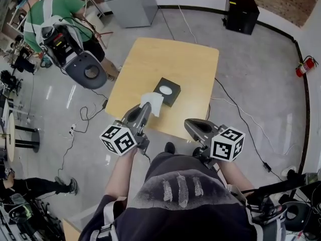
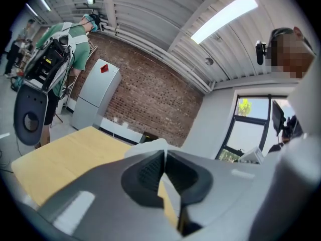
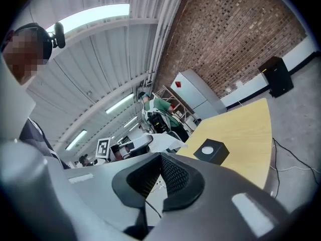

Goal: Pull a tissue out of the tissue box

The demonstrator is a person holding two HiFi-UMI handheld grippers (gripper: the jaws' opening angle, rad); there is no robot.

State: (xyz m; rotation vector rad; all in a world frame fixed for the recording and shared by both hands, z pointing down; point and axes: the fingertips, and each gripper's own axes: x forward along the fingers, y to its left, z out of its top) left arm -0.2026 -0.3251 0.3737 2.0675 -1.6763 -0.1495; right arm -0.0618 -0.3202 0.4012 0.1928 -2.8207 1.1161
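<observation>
Nearest you, the left gripper [image 1: 145, 107] reaches in over the near edge of the counter [image 1: 165, 59]. Its fingers [image 2: 145, 173] are pressed together on a white tissue [image 1: 153, 102]. In the left gripper view the sheet shows above the fingertips and again in the slit below them, so the grip is real.

The right gripper [image 3: 160, 159] hangs off the near right corner of the counter and short of it. Its fingers [image 3: 175, 177] are closed against each other with nothing between them.

The tissue hangs from the left fingertips just beside the near left corner of the tissue box [image 1: 167, 91]. In the right gripper view the sheet is clear of the box, with bare counter between the two. No strand can be seen running back to the opening.

The black box sits flat on the counter, toward the near edge and roughly midway along it. White shows in its oval top opening. Whether that is the next sheet you cannot tell.

Judgement: the pull looks done, or all but done, with the sheet out and the box not lifted or tipped. What remains, if anything, is to carry the tissue fully clear and confirm that nothing trails from the opening.

Beyond the far left corner, another person [image 1: 55, 9] in a green top stands on the floor, well away from the work.
</observation>
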